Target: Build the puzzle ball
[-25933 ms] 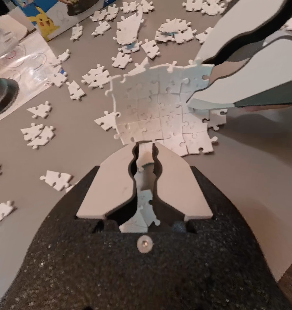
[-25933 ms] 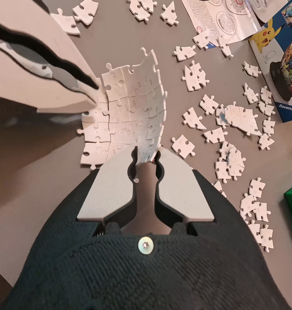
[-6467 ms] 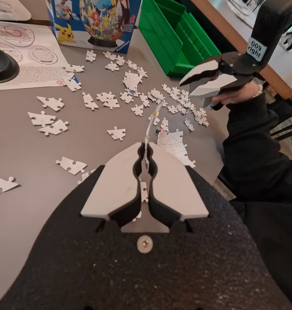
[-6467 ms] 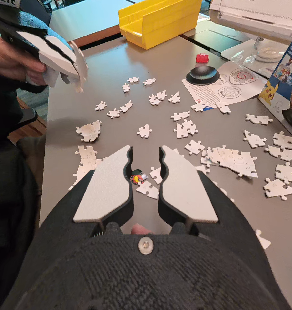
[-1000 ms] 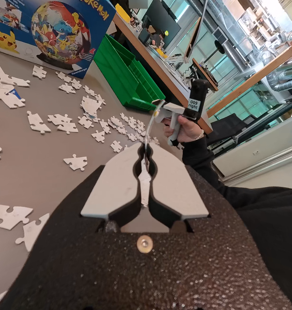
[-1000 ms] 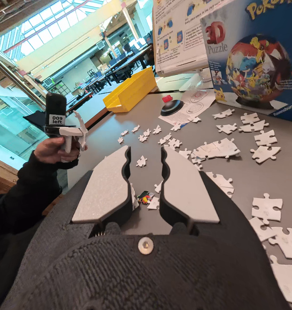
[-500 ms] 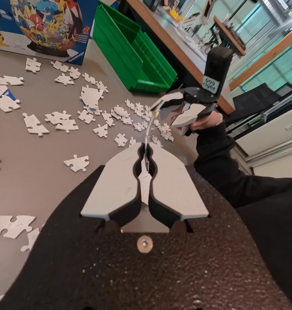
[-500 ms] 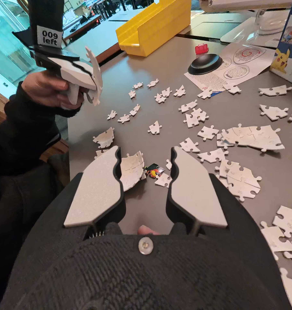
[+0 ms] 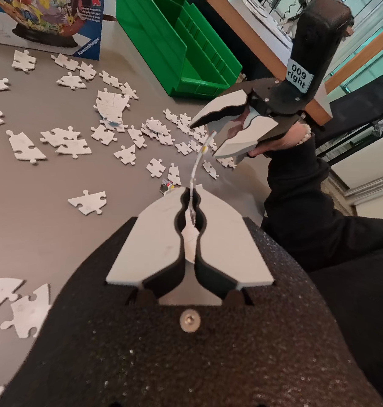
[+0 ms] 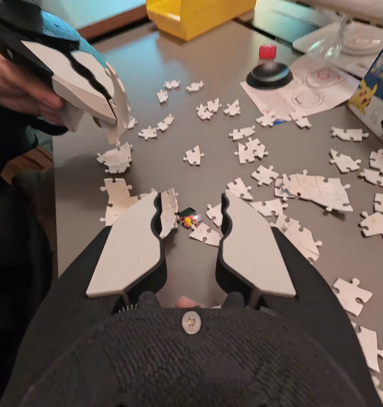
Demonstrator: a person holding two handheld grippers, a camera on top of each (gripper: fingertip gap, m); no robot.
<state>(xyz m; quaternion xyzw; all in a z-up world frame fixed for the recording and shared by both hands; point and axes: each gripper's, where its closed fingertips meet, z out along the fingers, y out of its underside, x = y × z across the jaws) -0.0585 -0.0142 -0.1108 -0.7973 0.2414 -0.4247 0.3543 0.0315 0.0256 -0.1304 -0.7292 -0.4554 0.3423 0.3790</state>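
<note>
My left gripper (image 9: 191, 190) is shut on a curved white strip of joined puzzle pieces (image 9: 198, 160), seen edge-on and standing up from the jaws. My right gripper (image 9: 204, 141) is open, with its jaws on either side of the strip's top end. In the right wrist view my right gripper (image 10: 190, 195) is open and empty above the table. There the left gripper (image 10: 111, 105) holds the strip (image 10: 119, 103) at the upper left. Joined fragments (image 10: 116, 157) and one colour-side-up piece (image 10: 189, 217) lie below.
Several loose white pieces (image 10: 193, 155) and a larger joined patch (image 10: 318, 191) cover the grey table (image 10: 208, 66). A green bin (image 9: 186, 55) and the puzzle box (image 9: 54, 22) stand at the back. A black stand (image 10: 268, 74), an instruction sheet (image 10: 296, 97) and a yellow bin (image 10: 197, 17) lie beyond. There is about 11 cm between the tips of the two grippers.
Both grippers have tilted down toward the table and come closer together. The right gripper has opened wider and now brackets the top of the strip held by the left.
</note>
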